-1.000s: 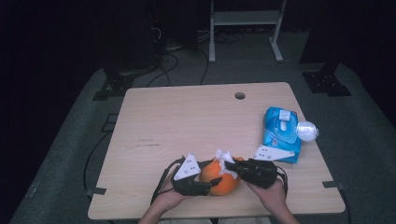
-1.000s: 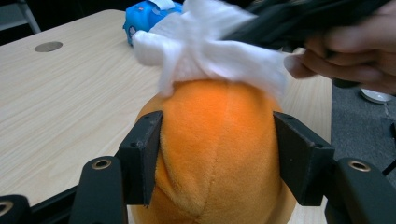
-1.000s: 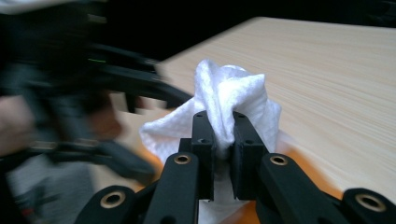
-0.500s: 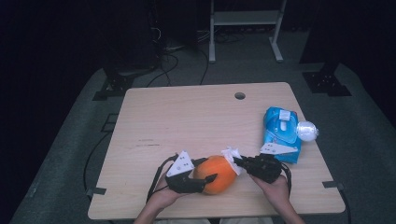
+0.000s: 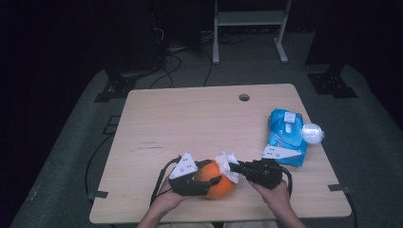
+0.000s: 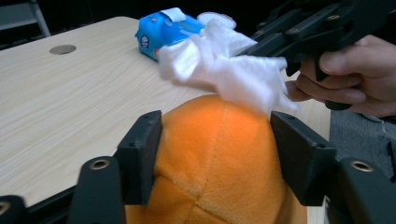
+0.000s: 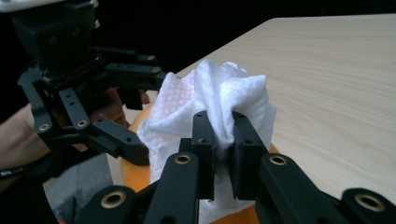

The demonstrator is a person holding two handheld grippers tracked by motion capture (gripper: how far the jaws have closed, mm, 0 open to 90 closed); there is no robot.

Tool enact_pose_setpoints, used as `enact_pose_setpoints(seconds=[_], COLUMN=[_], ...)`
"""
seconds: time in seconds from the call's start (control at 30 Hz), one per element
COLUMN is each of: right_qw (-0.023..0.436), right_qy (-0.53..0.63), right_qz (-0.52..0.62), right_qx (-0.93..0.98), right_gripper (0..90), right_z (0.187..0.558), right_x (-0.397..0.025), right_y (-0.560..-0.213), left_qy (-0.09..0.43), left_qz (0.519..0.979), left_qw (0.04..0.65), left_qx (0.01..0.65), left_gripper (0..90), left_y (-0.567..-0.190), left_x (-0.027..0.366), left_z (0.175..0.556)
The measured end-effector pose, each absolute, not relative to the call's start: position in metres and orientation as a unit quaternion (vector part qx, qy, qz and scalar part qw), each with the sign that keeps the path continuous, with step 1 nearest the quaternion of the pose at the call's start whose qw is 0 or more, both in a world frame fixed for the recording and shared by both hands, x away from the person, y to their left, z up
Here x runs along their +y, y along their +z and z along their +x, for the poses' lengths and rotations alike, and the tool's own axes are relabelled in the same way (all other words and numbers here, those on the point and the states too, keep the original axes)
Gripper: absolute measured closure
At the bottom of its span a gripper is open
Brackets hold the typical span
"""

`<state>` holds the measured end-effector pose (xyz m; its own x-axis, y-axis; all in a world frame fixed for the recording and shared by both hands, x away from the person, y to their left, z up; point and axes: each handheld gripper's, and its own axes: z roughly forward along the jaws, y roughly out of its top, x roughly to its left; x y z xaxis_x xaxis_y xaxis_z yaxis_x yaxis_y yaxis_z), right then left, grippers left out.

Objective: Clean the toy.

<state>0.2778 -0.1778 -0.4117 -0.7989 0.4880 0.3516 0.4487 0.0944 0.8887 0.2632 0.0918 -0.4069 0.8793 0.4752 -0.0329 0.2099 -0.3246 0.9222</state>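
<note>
An orange plush ball (image 5: 216,179) rests at the table's front edge, gripped by my left gripper (image 5: 213,181), whose jaws press both its sides (image 6: 219,154). My right gripper (image 5: 234,167) is shut on a crumpled white wipe (image 5: 227,163); the wipe (image 7: 219,100) is pinched between its black jaws and lies against the top of the ball (image 7: 140,179). In the left gripper view the wipe (image 6: 224,65) touches the ball's upper right. The left gripper (image 7: 116,107) shows beyond the wipe in the right gripper view.
A blue pack of wipes (image 5: 286,135) lies at the table's right edge with a clear round object (image 5: 312,133) beside it. The wooden table (image 5: 190,123) has a cable hole (image 5: 244,97) at the back. A white stand's legs (image 5: 247,28) rise behind the table.
Both grippers have shifted slightly left and forward with the ball. The wipe stays against the ball's upper right side.
</note>
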Motion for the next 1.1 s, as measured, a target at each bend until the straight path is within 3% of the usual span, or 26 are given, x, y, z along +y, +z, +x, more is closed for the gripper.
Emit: enact_pose_setpoints(seconds=[0.13,0.23,0.47,0.6,0.7,0.77,0.87,0.93,1.03,1.1], right_qw=[0.013,0.024,0.026,0.041,0.048,0.029,0.036,0.054,0.05,0.056], right_qy=[0.576,0.571,0.594,0.601,0.569,0.576,0.592,0.585,0.582,0.58], right_qz=[0.341,0.36,0.34,0.314,0.338,0.348,0.316,0.298,0.312,0.328], right_qx=[0.743,0.738,0.729,0.734,0.748,0.739,0.741,0.753,0.749,0.744], right_gripper=[81.0,81.0,81.4,81.3,81.3,81.4,81.4,81.2,81.1,81.1], right_z=[0.285,0.289,0.279,0.273,0.28,0.281,0.272,0.268,0.274,0.279], right_x=[-0.182,-0.191,-0.185,-0.18,-0.18,-0.181,-0.176,-0.169,-0.172,-0.178], right_y=[-0.431,-0.433,-0.417,-0.406,-0.421,-0.426,-0.411,-0.406,-0.414,-0.418], left_qy=[0.114,0.109,0.117,0.118,0.124,0.131,0.133,0.134,0.114,0.118], left_qz=[0.808,0.811,0.808,0.799,0.802,0.802,0.798,0.801,0.797,0.801], left_qw=[0.539,0.532,0.537,0.549,0.54,0.536,0.538,0.538,0.547,0.538], left_qx=[0.208,0.217,0.213,0.215,0.224,0.227,0.236,0.227,0.229,0.237], left_gripper=[19.2,15.4,36.9,39.3,40.1,40.0,39.1,34.7,19.7,18.0], left_y=[-0.409,-0.412,-0.41,-0.402,-0.405,-0.407,-0.408,-0.409,-0.408,-0.412], left_x=[0.092,0.097,0.097,0.1,0.099,0.098,0.095,0.093,0.098,0.097], left_z=[0.264,0.268,0.266,0.264,0.264,0.265,0.266,0.265,0.268,0.269])
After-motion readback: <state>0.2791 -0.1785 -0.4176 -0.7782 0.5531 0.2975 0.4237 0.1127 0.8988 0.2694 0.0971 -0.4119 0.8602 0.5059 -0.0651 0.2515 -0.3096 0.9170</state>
